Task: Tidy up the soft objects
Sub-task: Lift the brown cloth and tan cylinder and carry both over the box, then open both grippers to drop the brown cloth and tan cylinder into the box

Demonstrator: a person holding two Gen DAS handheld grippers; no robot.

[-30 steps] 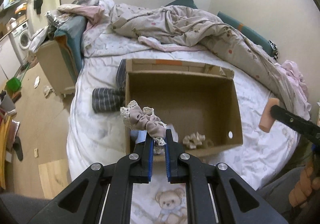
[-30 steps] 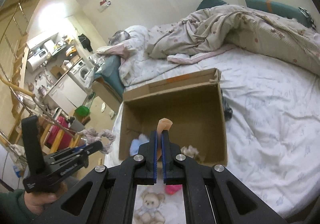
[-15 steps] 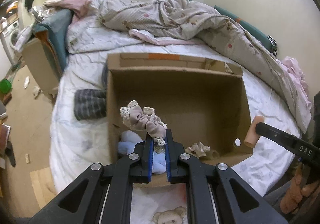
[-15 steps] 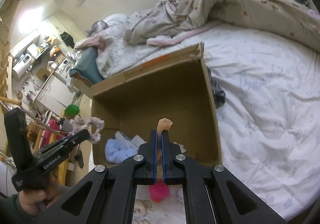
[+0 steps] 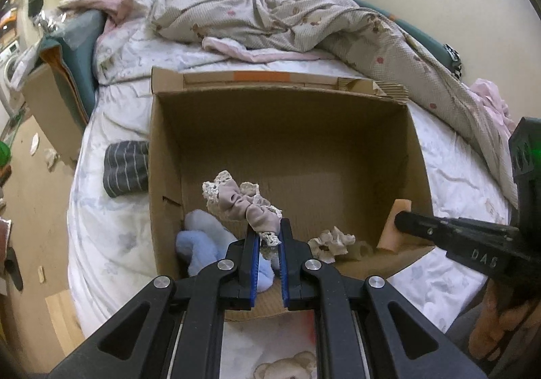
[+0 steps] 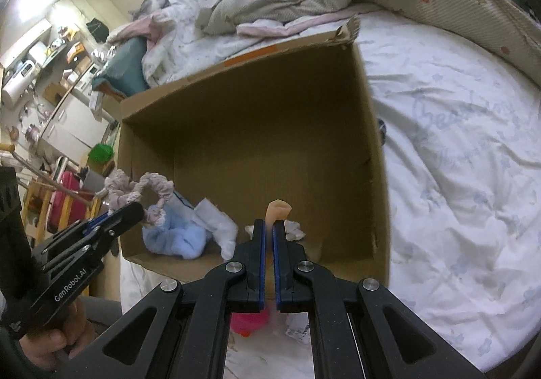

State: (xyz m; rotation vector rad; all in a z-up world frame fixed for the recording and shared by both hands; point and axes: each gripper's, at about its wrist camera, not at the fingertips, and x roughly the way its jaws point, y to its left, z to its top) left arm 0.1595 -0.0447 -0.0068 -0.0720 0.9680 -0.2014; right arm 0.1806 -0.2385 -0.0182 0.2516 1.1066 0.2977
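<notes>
A cardboard box (image 5: 162, 155) sits open on a bed (image 5: 111, 220). The left gripper (image 5: 268, 238), fingers clamped on a lacy mauve scrunchie (image 5: 241, 203), hovers above the box's near left corner. The right gripper (image 6: 268, 233), pinching a small peach sponge (image 6: 278, 211), hangs over the near right corner. Both items look light, soft and squashy, and seem safe to pinch anywhere and drop. On the box floor along the near wall lie a blue cloth (image 6: 175, 240), a white sock (image 6: 216, 226) and a cream scrunchie (image 5: 333, 240); the far half is bare, leaving room.
</notes>
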